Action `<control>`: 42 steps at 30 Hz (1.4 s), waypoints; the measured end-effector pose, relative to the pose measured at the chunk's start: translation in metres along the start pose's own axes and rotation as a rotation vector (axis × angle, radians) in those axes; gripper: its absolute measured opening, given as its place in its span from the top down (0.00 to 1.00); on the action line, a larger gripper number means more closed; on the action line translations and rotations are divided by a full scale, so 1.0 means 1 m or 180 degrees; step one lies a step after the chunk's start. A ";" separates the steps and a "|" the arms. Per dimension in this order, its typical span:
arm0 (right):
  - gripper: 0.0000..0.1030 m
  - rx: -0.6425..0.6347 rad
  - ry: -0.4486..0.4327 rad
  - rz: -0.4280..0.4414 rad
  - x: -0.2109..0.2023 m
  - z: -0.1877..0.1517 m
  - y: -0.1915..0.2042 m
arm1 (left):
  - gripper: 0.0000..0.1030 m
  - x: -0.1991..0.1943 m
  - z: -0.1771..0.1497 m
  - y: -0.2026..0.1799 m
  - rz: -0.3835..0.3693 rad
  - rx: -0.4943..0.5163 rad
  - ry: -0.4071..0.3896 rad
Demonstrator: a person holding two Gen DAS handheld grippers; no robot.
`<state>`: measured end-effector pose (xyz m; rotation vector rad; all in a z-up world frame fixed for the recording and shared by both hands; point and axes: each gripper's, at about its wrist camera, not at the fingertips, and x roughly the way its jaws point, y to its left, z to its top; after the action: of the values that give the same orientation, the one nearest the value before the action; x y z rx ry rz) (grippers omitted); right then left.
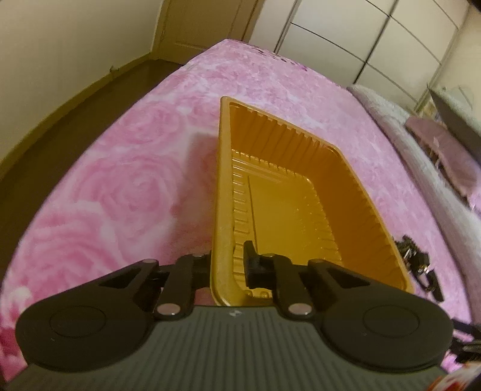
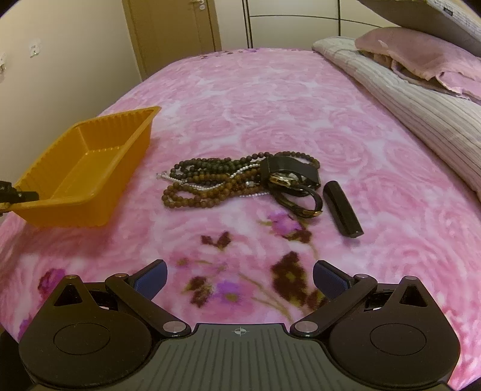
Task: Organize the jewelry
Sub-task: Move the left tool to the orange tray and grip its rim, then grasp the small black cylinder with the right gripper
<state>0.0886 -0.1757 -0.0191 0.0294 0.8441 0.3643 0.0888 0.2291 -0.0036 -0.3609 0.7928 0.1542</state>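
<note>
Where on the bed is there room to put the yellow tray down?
Bare blanket lies beyond the bead pile, toward the pillows, and also between the pile and the open right claw. It's crowded around the beads, watch and black case.

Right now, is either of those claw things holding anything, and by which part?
The left gripper pinches the orange tray by its near rim. The right gripper is open and holds nothing.

Bed: pink rose-patterned blanket fills mid-frame.
Pillows: striped pillow, upper right.
Walls: cream wall, upper left.
Door: tan door, top centre.
Floor: dark floor, left edge.
Wardrobe: white panels, upper right.
</note>
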 end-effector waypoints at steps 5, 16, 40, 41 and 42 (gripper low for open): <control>0.00 0.0050 -0.0032 -0.0004 -0.005 0.000 -0.010 | 0.94 -0.007 0.009 -0.019 0.0165 0.0416 0.0084; 0.00 0.0155 -0.0069 -0.0024 -0.007 0.004 -0.038 | 0.94 -0.009 0.032 -0.062 0.0461 0.1421 0.0554; 0.67 -0.0309 0.0122 -0.0175 0.056 0.031 -0.104 | 0.97 -0.011 0.043 -0.103 0.0869 0.2059 0.0710; 0.72 -0.0320 0.0119 -0.0185 0.057 0.031 -0.103 | 0.97 -0.011 0.042 -0.103 0.0873 0.2057 0.0719; 0.81 -0.0325 0.0113 -0.0204 0.057 0.031 -0.103 | 0.97 -0.011 0.043 -0.103 0.0872 0.2046 0.0730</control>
<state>0.1769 -0.2500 -0.0569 -0.0991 0.8584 0.3481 0.1377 0.1496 0.0586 0.3462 1.0679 0.1065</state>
